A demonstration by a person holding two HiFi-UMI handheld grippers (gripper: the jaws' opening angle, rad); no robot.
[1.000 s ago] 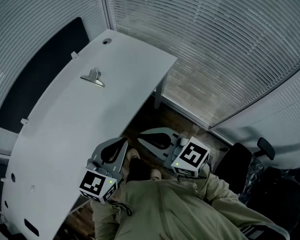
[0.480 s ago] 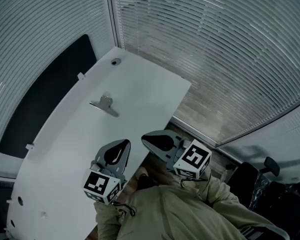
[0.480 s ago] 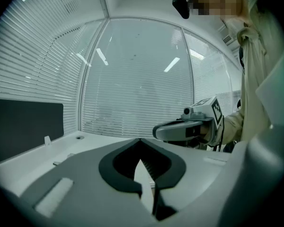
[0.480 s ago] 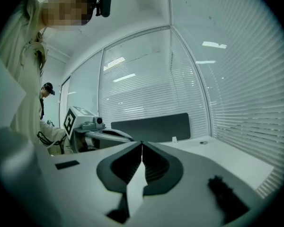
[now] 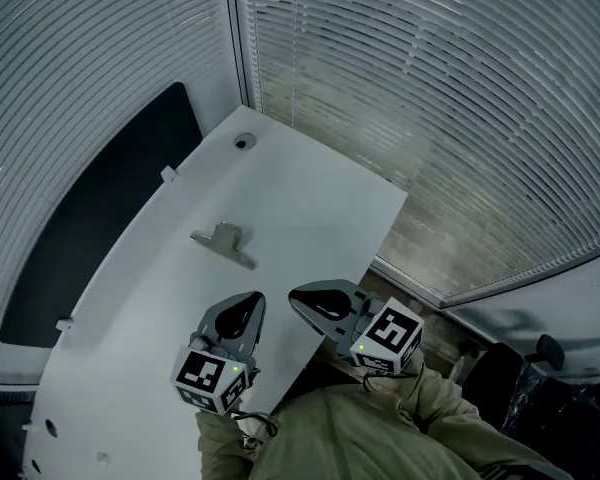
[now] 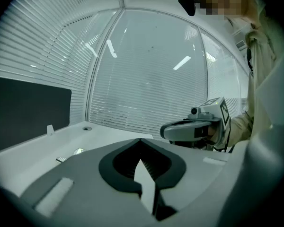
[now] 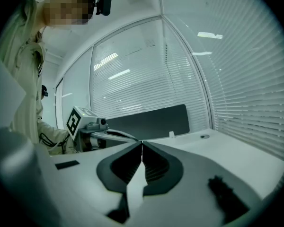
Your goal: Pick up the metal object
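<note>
The metal object is a silver binder clip (image 5: pixel 225 240) lying on the white table (image 5: pixel 310 208), a little left of its middle. My left gripper (image 5: pixel 242 308) hovers over the table's near part, shut and empty, a short way below the clip. My right gripper (image 5: pixel 305 298) hangs beside it at the table's right edge, also shut with nothing in it. In the left gripper view the clip (image 6: pixel 66 156) peeks out low on the left past the closed jaws, and the right gripper (image 6: pixel 194 129) shows to the right. In the right gripper view the left gripper (image 7: pixel 92 126) shows on the left.
A black panel (image 5: pixel 100 218) runs along the table's left side. A round cable hole (image 5: pixel 242 142) sits at the table's far corner. Slatted blinds (image 5: pixel 430 98) cover the walls behind and to the right. A dark chair (image 5: pixel 540 368) stands at lower right.
Both grippers have come forward from over the floor beside the table to over its near edge, closer to the clip. Both stay shut.
</note>
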